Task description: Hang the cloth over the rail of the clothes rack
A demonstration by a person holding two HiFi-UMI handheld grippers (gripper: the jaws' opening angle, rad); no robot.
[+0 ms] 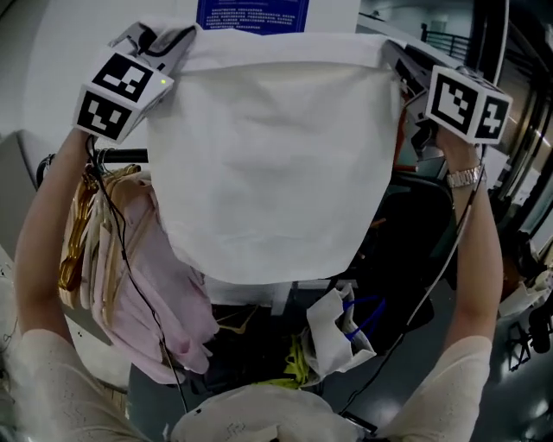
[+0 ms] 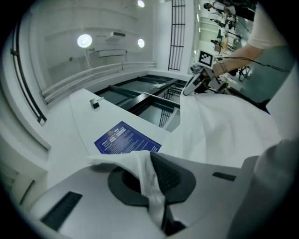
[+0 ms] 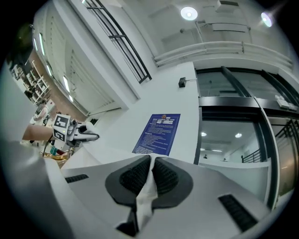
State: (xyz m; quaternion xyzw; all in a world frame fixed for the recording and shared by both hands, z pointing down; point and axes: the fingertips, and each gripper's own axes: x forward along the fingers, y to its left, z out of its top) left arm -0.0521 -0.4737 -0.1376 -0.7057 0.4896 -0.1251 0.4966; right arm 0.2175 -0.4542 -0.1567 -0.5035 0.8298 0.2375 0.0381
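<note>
The left gripper [image 1: 164, 41] and the right gripper [image 1: 399, 62] are each clamped tight on an upper corner of the white cloth [image 1: 268, 164]. They hold it spread wide at 12 o'clock in the head view, its lower edge hanging free. The clothes rack's dark rail [image 1: 121, 156] shows at 9 o'clock, with pink and cream garments [image 1: 164, 285] on hangers toward 8 o'clock. A blue notice [image 1: 252, 14] is on the wall behind the cloth.
</note>
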